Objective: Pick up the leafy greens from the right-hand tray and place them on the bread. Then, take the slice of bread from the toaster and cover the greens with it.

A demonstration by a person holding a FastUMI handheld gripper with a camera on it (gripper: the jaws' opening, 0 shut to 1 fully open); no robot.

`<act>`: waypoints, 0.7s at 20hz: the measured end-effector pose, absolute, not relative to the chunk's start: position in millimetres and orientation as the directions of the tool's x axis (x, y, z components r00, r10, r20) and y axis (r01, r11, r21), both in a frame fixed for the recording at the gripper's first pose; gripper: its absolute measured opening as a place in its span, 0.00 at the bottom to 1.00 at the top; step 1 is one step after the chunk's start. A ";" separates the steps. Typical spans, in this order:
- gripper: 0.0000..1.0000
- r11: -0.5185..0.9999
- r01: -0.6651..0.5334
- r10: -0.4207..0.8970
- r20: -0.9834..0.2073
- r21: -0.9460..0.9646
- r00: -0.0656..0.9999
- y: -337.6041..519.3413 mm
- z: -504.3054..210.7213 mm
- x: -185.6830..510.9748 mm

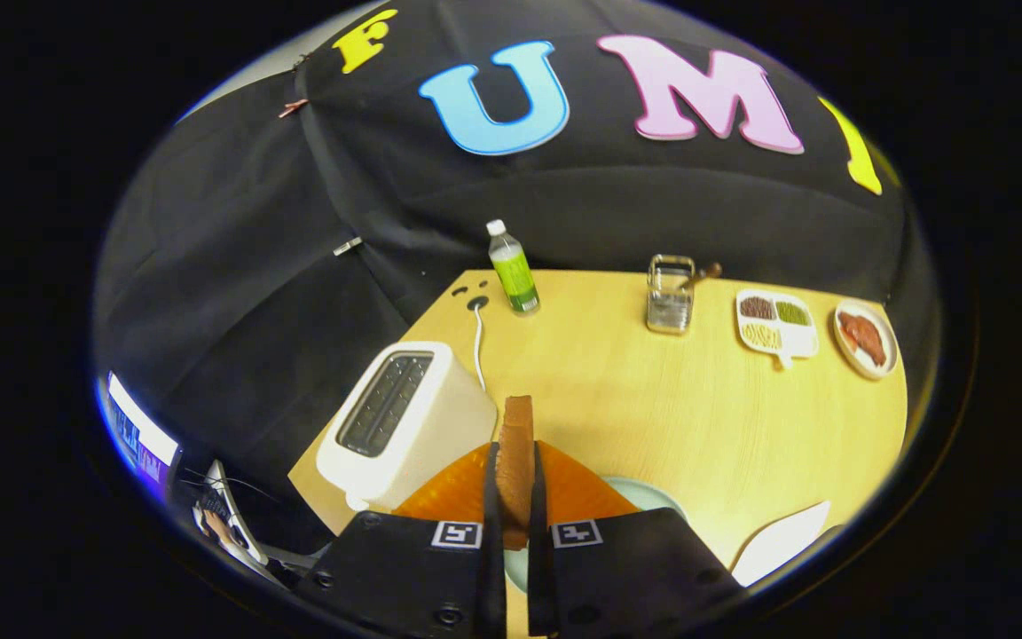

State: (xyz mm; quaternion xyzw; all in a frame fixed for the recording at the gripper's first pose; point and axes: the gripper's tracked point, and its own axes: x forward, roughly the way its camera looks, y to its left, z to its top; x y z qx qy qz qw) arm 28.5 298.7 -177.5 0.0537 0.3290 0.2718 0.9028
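A brown slice of bread [517,448] stands on edge between my fingers, and my gripper [512,479] is shut on it, holding it above the table. The white toaster [404,422] stands just left of the slice, its slots dark. Under the fingers lies an orange mat [453,488], and a pale green plate [653,493] peeks out just to the right of them. A white tray's corner [782,541] shows further right. The greens and the lower bread are hidden behind my fingers.
At the table's far edge stand a green-labelled bottle [512,268], a metal wire basket [670,297], a white divided dish [775,324] with small foods, and a plate with reddish meat [866,338]. The toaster's white cord [477,346] runs to a table hole. Screens sit off the table, left.
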 end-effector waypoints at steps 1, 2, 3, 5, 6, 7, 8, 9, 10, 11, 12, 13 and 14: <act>0.14 0.848 -0.437 0.526 -0.576 0.299 0.626 294.3 -188.1 26.6; 0.14 0.845 -0.425 0.533 -0.581 0.325 0.615 289.8 -198.4 23.5; 0.14 0.843 -0.414 0.537 -0.586 0.344 0.607 288.8 -206.4 23.0; 0.14 0.841 -0.397 0.541 -0.596 0.368 0.593 280.7 -224.1 21.3; 0.14 0.841 -0.393 0.540 -0.605 0.372 0.585 277.4 -234.5 19.9; 0.14 0.846 -0.388 0.532 -0.616 0.365 0.581 270.4 -244.1 19.3; 0.14 0.853 -0.380 0.521 -0.628 0.357 0.578 262.8 -253.2 18.5; 0.14 0.862 -0.368 0.507 -0.640 0.349 0.578 254.9 -262.4 19.5; 0.14 0.868 -0.355 0.495 -0.646 0.346 0.581 248.1 -269.7 20.6; 0.14 0.876 -0.340 0.481 -0.650 0.341 0.588 240.0 -273.8 22.4; 0.14 0.887 -0.323 0.461 -0.655 0.329 0.599 232.3 -278.3 24.2; 0.16 0.896 -0.311 0.443 -0.663 0.316 0.603 224.2 -282.8 25.4; 0.16 0.903 -0.301 0.430 -0.673 0.307 0.602 216.1 -288.7 24.4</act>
